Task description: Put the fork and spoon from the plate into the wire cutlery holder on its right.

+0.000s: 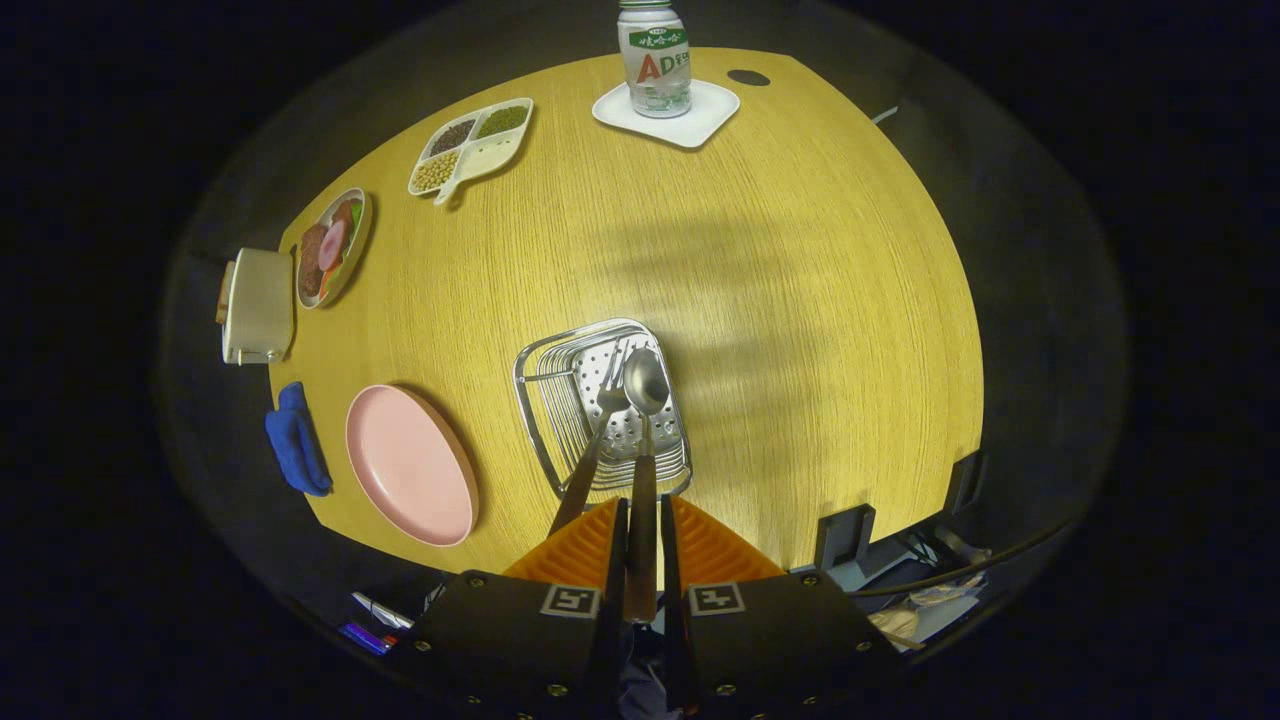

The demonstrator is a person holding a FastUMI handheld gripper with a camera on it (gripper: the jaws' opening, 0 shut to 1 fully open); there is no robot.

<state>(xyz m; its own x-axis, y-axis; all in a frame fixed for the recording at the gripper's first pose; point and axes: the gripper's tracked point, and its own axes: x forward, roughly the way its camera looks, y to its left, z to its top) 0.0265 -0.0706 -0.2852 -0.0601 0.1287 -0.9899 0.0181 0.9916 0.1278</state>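
Gripper view, from left to right: a white toaster (258, 305) and a blue cloth (296, 440) sit at the table's (800, 300) left edge, with the empty pink plate (410, 463) just beside them. Right of the plate stands the wire cutlery holder (560, 400), the fork (600, 420) leaning in it. The hand-held gripper (641, 540) pinches the spoon (645, 400) by its handle, both fingers pressed on it, the bowl hanging over the holder.

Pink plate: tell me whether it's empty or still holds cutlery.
Empty. The pink plate shows a bare surface; the spoon is clamped in the claw, with the fork alongside, above the wire holder.
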